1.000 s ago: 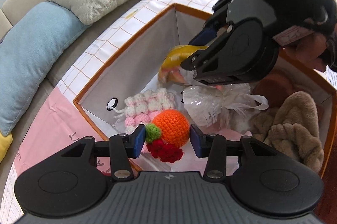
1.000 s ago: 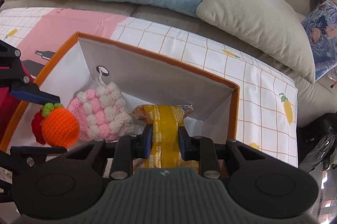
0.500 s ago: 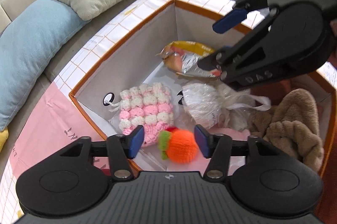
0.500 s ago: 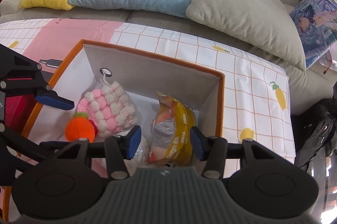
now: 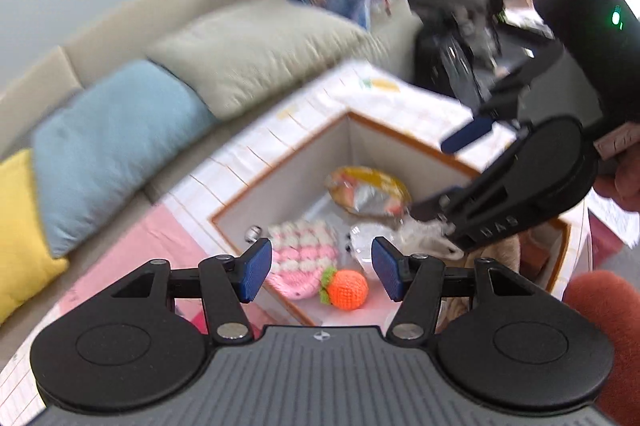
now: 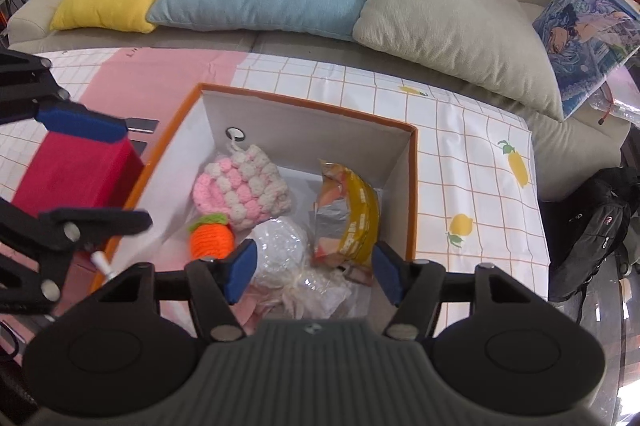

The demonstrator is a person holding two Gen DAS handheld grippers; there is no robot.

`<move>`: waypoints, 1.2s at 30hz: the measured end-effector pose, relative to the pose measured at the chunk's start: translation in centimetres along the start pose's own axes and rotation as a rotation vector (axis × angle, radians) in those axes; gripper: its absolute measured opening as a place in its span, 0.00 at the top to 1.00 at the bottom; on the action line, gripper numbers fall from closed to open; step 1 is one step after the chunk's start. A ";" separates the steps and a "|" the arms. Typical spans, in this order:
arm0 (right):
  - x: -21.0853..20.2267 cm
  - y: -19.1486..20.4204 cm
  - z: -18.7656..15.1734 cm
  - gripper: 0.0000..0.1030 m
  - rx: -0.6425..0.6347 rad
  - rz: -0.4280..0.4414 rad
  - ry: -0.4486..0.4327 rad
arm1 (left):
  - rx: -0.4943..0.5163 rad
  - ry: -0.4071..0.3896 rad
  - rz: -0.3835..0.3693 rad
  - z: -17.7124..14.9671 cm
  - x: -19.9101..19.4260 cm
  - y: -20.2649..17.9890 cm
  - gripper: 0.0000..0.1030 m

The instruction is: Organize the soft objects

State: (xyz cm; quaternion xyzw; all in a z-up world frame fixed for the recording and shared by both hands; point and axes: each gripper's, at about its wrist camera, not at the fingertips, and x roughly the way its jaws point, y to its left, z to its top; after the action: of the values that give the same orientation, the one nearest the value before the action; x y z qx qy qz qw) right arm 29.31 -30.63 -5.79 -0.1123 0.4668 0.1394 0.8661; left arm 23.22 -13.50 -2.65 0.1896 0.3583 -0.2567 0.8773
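Both grippers hang over the box [image 6: 412, 185] with jaws spread wide and nothing in them: left gripper [image 5: 320, 268], right gripper [image 6: 312, 266]. Inside, the orange crochet toy [image 6: 212, 240] touches the pink pouch [image 6: 240, 185] at its 7 o'clock, snack bag [image 6: 352, 218] at 3.

We have released the crocheted orange [image 6: 211, 241] from the left claw [image 5: 320, 276]; it now lies in the storage box [image 6: 412, 185] beside the pink knitted pouch [image 6: 242, 187]. The right claw [image 6: 312, 272] has released the snack bag [image 6: 348, 218]. Both claws have risen, jaws apart.
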 end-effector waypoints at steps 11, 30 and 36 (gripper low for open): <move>-8.6 5.3 -3.7 0.36 0.103 0.087 -0.150 | -0.174 -0.154 0.098 -5.5 -9.3 0.2 0.34; -16.5 16.6 -10.7 0.26 0.209 0.049 -0.391 | -0.494 -0.252 0.223 -14.0 -17.8 1.3 0.34; -16.1 19.3 -12.9 0.14 0.240 -0.014 -0.439 | -0.506 -0.236 0.272 -15.6 -18.3 0.9 0.32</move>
State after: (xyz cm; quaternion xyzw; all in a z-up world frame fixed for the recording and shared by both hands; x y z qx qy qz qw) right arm 4.11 -18.99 -0.48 0.0210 0.2800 0.0981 0.9548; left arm 4.30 1.05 0.30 -0.0197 0.2778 -0.0598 0.9586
